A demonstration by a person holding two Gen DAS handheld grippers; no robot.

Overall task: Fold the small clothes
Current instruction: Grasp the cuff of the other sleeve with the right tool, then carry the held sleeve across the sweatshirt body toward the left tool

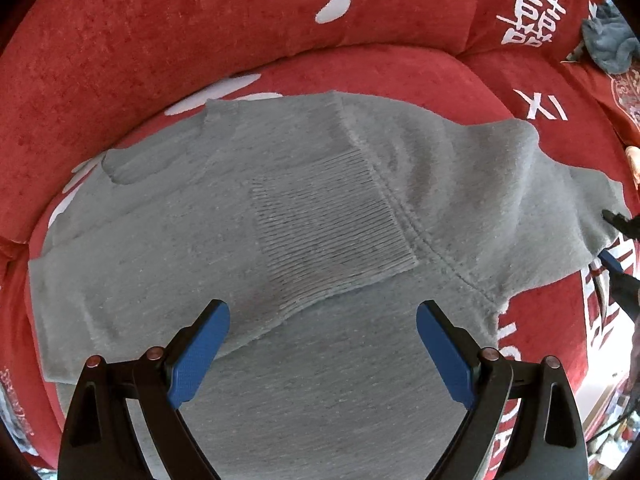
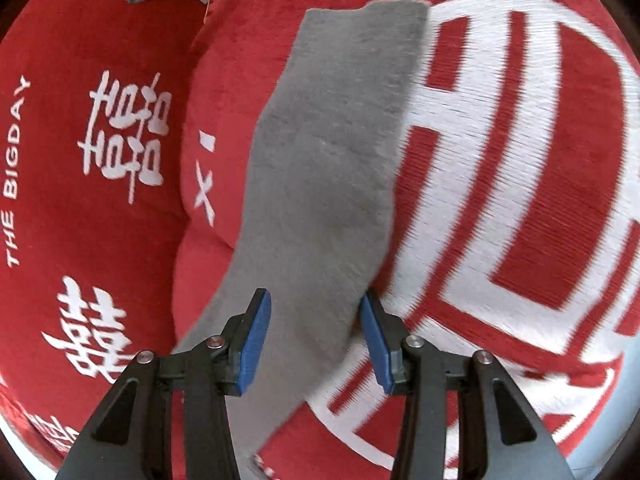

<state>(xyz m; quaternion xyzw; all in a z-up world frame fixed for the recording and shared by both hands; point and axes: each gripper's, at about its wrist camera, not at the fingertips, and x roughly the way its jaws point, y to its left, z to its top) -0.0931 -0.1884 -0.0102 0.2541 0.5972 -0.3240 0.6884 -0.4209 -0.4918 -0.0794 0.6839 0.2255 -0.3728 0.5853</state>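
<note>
Lay flat across the red sofa seat (image 1: 400,68): a grey sweatshirt (image 1: 320,360), with one sleeve folded inward so its ribbed cuff (image 1: 332,220) sat on the middle of the body. Reached toward the seat's right edge with the other sleeve (image 2: 320,152), spread out straight. Ran out of frame at the bottom of the left wrist view, so hem and collar could not be made out. Blurred in the right wrist view, sleeve end still readable, weave not.

Hung over the body of the garment with jaws spread wide, blue pads clear of the cloth: the left gripper (image 1: 323,354). Straddled the sleeve near its shoulder end with jaws half open: the right gripper (image 2: 316,340). Could not tell whether its pads pressed the fabric. Showed only as a dark tip with a blue pad at the right rim of the left wrist view.

Printed in white on the red cover: large characters, "XI" and "THE BIGDAY". Rested at the far back corner of the sofa, partly cut off: a crumpled blue-grey cloth (image 1: 610,42). Glimpsed past the seat's right edge: bright clutter, too small to name.
</note>
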